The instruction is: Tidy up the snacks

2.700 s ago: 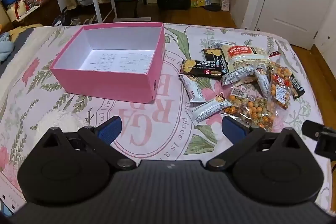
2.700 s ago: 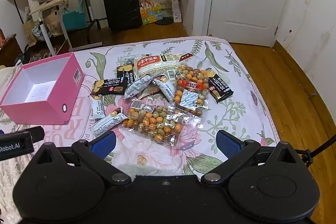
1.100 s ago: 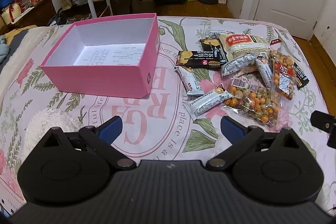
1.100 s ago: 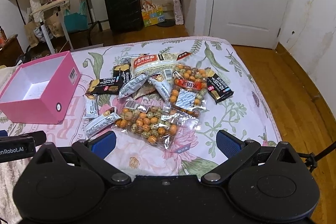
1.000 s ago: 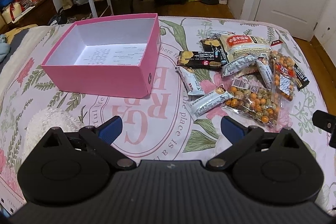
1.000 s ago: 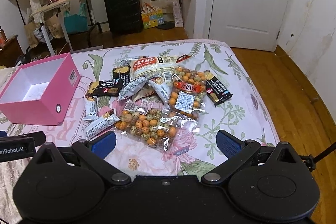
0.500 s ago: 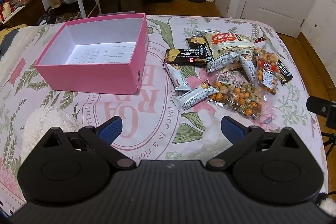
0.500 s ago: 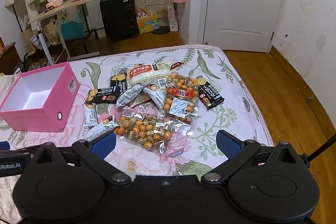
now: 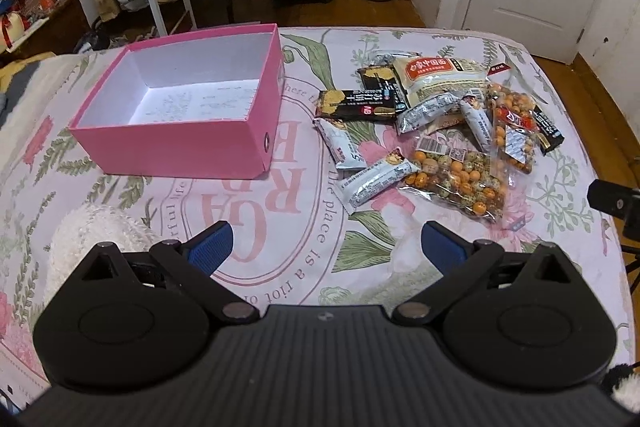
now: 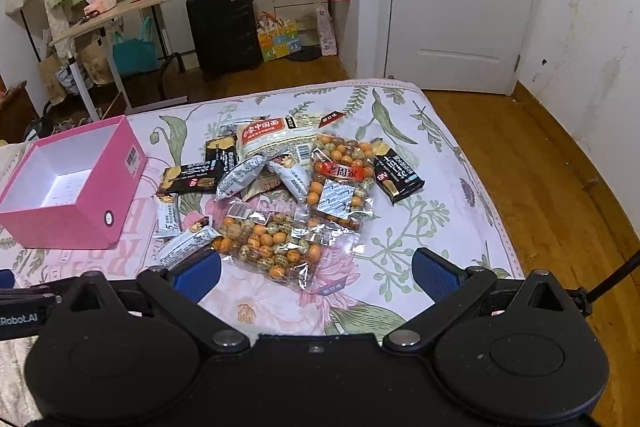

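Both grippers have pulled back and up, so the floral bedspread (image 9: 120, 183) shows more widely. Its pink box (image 9: 180, 143) sits open left of the snack pile (image 10: 288, 183). Left gripper (image 9: 326, 245) and right gripper (image 10: 316, 273) hover spread, holding nothing.

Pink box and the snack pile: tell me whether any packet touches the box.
Apart. The left wrist view shows bare bedsheet between the pink box and the nearest packet, the silver bar; the right wrist view agrees.
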`<action>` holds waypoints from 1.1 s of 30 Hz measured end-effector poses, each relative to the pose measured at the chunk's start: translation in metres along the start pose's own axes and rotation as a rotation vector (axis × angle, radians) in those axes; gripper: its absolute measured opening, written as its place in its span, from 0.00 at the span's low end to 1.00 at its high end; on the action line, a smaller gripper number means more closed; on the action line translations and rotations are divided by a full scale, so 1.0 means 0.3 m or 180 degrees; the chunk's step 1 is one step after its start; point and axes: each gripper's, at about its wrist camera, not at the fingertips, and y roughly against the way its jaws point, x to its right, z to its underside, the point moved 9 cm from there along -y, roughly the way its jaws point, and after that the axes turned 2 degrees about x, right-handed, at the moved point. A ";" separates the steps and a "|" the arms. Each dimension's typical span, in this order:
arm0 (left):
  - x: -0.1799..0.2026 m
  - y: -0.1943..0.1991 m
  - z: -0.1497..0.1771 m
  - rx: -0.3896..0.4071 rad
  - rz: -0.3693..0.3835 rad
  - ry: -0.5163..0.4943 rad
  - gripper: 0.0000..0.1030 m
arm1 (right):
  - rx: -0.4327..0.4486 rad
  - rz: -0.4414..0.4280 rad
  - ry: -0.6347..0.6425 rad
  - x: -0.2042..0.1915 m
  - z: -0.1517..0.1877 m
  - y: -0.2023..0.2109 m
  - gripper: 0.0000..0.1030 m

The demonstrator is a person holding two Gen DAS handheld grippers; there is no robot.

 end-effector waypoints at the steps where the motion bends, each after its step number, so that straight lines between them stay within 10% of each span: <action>1: 0.002 -0.001 -0.001 -0.0002 0.0000 -0.0013 0.99 | -0.0001 0.0001 0.0004 0.001 0.000 -0.002 1.00; 9: 0.026 -0.031 0.000 -0.0094 0.0073 -0.0053 0.99 | 0.0091 -0.0004 0.0099 0.008 -0.003 -0.015 1.00; 19: 0.114 -0.099 -0.190 0.0174 0.0083 -0.0230 0.97 | 0.0901 -0.0308 0.0527 0.047 -0.156 -0.077 1.00; 28: 0.347 -0.280 -0.327 0.0362 0.0680 -0.0471 0.96 | 0.0404 -0.0783 0.0176 0.106 -0.095 -0.396 0.99; 33: 0.494 -0.452 -0.310 0.0223 0.0912 -0.0549 0.80 | 0.0320 -0.0775 0.0107 0.134 -0.064 -0.578 1.00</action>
